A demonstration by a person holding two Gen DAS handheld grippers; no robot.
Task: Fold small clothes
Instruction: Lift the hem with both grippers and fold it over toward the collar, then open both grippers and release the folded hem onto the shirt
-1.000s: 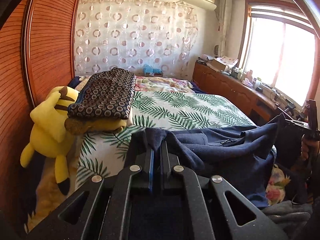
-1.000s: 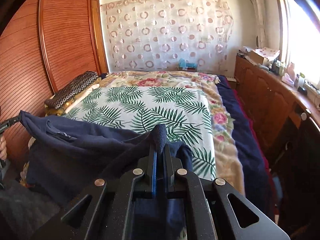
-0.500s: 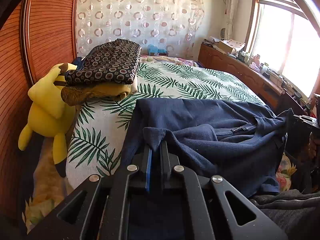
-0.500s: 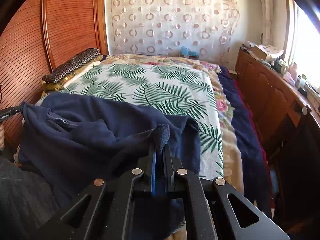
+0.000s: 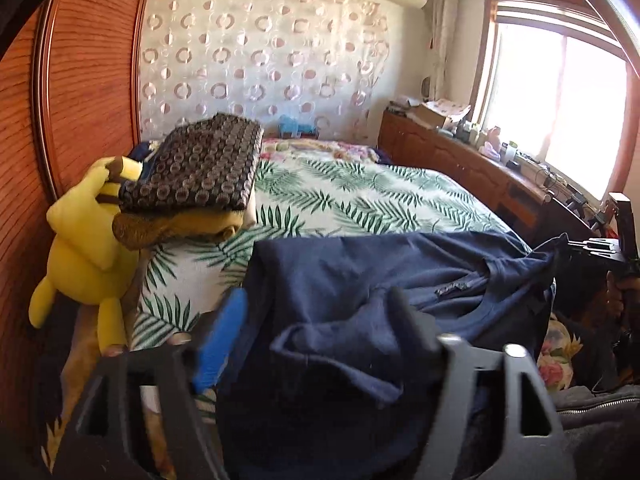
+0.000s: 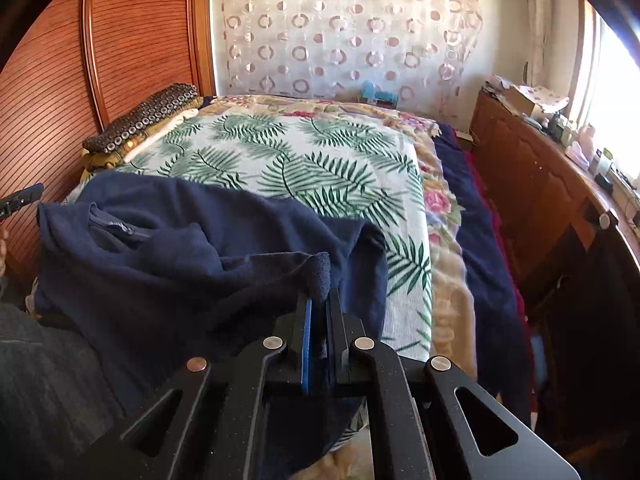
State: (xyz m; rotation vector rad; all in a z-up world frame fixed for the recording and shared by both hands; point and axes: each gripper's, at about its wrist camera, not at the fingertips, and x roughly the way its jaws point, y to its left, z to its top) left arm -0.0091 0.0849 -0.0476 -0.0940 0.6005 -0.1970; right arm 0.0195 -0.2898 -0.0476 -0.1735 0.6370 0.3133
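A navy blue garment [image 5: 360, 280] lies spread over the near end of the bed, collar label up; it also shows in the right wrist view [image 6: 180, 248]. My left gripper [image 5: 316, 312] is open, its blue-padded and black fingers spread either side of a rumpled corner of the garment lying between them. My right gripper [image 6: 318, 304] is shut on another corner of the navy garment, a tuft of cloth sticking up between its fingers. The left gripper's tip [image 6: 22, 198] peeks in at the left edge of the right wrist view.
The bed has a palm-leaf sheet [image 6: 280, 160]. A stack of folded clothes topped by a dark patterned piece [image 5: 196, 172] sits at the left by a yellow plush toy [image 5: 84, 248]. A wooden wardrobe [image 6: 120, 40] stands left, a wooden cabinet [image 6: 540, 184] under the window right.
My left gripper has opened and let go of its garment corner, which now lies on the bed. The right gripper stays shut on its corner and has lowered slightly.
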